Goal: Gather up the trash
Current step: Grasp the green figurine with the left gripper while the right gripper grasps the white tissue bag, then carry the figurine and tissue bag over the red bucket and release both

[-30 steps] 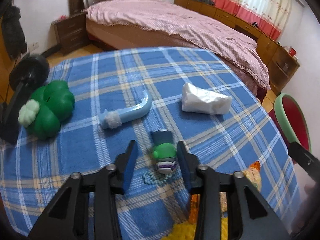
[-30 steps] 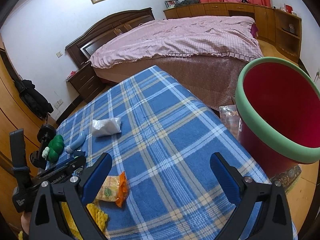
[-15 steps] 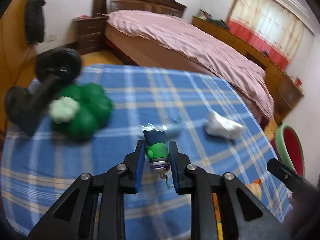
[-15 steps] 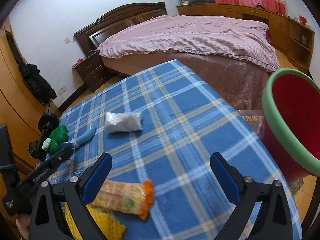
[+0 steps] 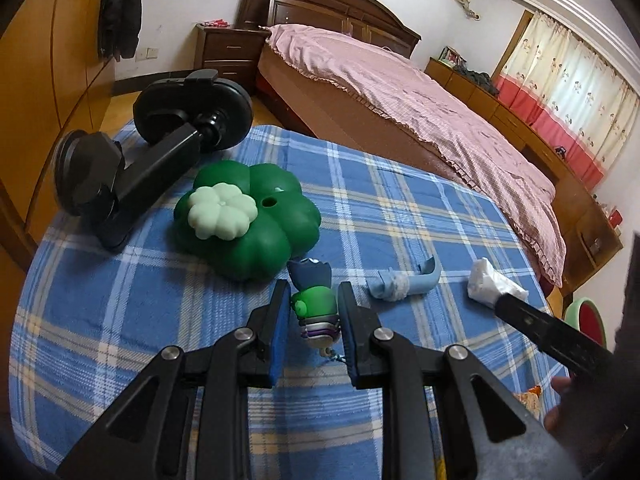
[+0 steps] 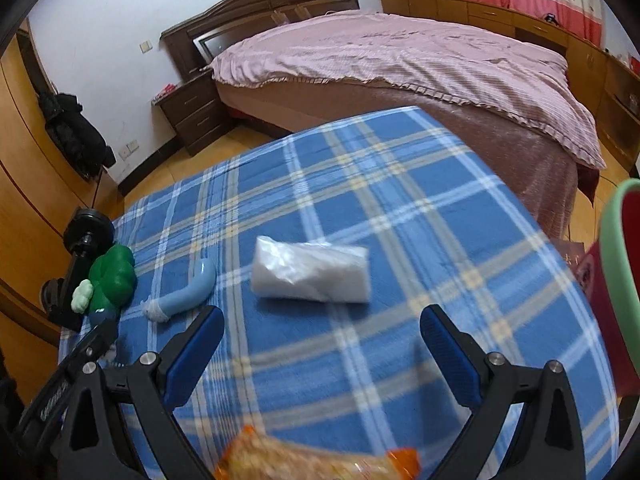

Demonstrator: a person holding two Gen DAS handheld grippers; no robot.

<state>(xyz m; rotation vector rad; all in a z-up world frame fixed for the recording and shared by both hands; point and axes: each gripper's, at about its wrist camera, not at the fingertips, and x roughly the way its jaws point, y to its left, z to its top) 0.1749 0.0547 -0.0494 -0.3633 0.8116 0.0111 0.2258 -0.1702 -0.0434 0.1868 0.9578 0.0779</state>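
Trash on the plaid table (image 6: pixel 400 184) is two pieces: a white wad (image 6: pixel 310 274) near the middle and an orange wrapper (image 6: pixel 320 462) at 6 o'clock on the near edge, both seen from the right wrist. Neither is held.

Going left to right in the left wrist view, a black stand (image 5: pixel 132 160) lies at 10 o'clock, touching the green clover (image 5: pixel 248 218) beside it. Just below the clover, the left gripper (image 5: pixel 314 312) is clenched on a small figure (image 5: pixel 316 308) with a green body and dark blue top; its jaws have just been closing on it. A blue tube (image 5: pixel 404 286) lies at 3 o'clock of the figure, and the wad (image 5: pixel 494 286) sits further right, partly behind a black bar. The bin (image 5: pixel 586 314) shows at the far right edge, past the table.

In the right wrist view the right gripper (image 6: pixel 322 348) is released, jaws spread wide above bare cloth, with the wad at 12 o'clock just beyond the tips and the wrapper beneath it. The bin (image 6: pixel 618 264) stands at 3 o'clock, off the table.
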